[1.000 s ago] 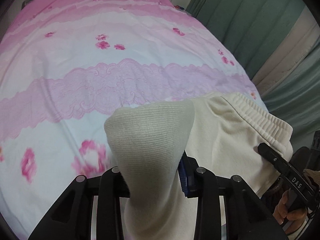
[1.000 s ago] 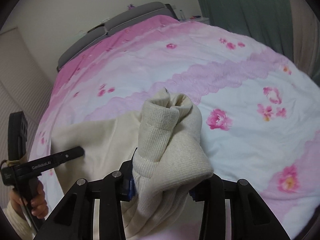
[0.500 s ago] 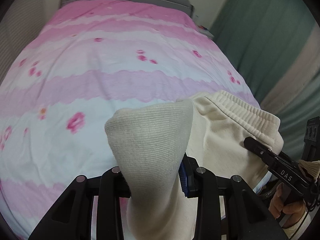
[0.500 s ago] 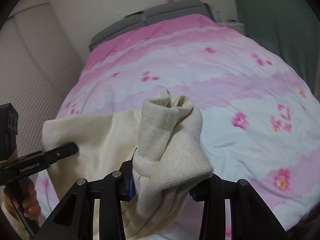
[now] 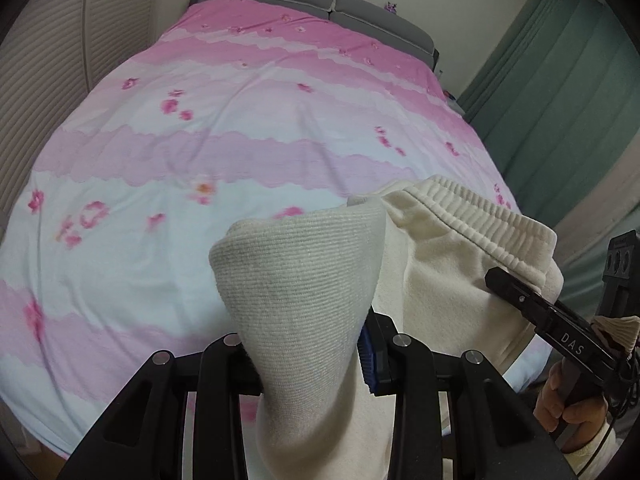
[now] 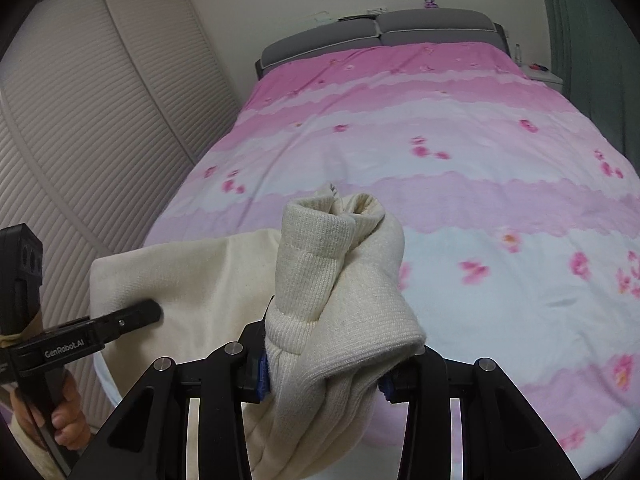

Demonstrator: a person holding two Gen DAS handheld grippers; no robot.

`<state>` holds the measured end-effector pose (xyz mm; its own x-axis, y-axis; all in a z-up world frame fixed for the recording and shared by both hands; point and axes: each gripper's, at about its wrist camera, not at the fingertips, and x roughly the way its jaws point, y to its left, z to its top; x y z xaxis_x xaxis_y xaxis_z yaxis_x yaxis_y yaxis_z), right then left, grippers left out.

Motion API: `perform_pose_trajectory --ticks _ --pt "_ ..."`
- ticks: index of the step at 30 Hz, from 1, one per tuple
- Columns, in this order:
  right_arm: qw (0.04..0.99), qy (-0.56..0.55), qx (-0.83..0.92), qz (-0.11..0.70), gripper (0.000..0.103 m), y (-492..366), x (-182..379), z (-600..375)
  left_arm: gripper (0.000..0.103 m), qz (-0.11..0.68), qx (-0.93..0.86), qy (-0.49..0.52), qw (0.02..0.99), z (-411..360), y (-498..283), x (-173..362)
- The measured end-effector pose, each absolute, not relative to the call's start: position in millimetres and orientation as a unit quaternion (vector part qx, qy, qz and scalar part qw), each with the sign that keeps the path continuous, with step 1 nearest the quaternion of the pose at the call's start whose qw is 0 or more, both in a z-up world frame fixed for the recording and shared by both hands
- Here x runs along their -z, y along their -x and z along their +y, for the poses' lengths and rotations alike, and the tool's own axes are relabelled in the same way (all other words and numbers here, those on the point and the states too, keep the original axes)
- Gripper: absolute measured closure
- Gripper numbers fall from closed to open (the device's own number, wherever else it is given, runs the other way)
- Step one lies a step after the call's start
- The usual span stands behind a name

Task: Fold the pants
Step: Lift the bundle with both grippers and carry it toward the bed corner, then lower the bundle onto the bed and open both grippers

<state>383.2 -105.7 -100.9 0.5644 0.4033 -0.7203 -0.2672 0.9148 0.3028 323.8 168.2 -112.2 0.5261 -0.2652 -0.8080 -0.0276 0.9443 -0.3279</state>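
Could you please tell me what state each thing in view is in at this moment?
Cream pants: lifted off the bed, bunched, one ribbed cuff in each hand-held gripper.
Left hand-held gripper: shut on a ribbed cuff.
Right hand-held gripper: shut on the other, rolled cuff.
Pink floral bedspread: spread flat over the bed.
Green curtain: drawn.
Slatted wardrobe doors: closed.

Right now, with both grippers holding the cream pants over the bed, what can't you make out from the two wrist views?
- Left gripper pads: left wrist view, bunched ribbed cuff covers them.
- Right gripper pads: right wrist view, rolled cuff hides the contact.
- Pants below the grippers: cut off by both bottom edges.
- Items on the headboard: too small.
- Bedspread near flowers: blurred.
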Motion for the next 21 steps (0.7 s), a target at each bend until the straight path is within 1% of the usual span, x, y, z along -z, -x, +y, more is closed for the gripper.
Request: perform_pose_trajectory --ticks 4,8,10,16,21 --pt "0.877 -0.086 -0.176 0.44 0.063 -370 106 -39 0.069 0.497 0.095 0.145 0.85 243 -319 122" --pt "0.865 -0.126 -0.157 0.46 0.062 -366 124 30 0.069 0.516 0.093 0.14 0.84 314 -325 136" --pt "0.86 -0.127 -0.156 0.469 0.062 -368 134 64 0.069 0.518 0.089 0.132 0.841 340 -330 139" --pt "0.837 -0.145 -0.151 0.505 0.063 -390 172 150 0.069 0.522 0.086 0.11 0.841 429 -376 163" --pt "0.837 -0.146 -0.145 0.507 0.063 -421 197 203 0.069 0.525 0.1 0.083 0.841 469 -423 187"
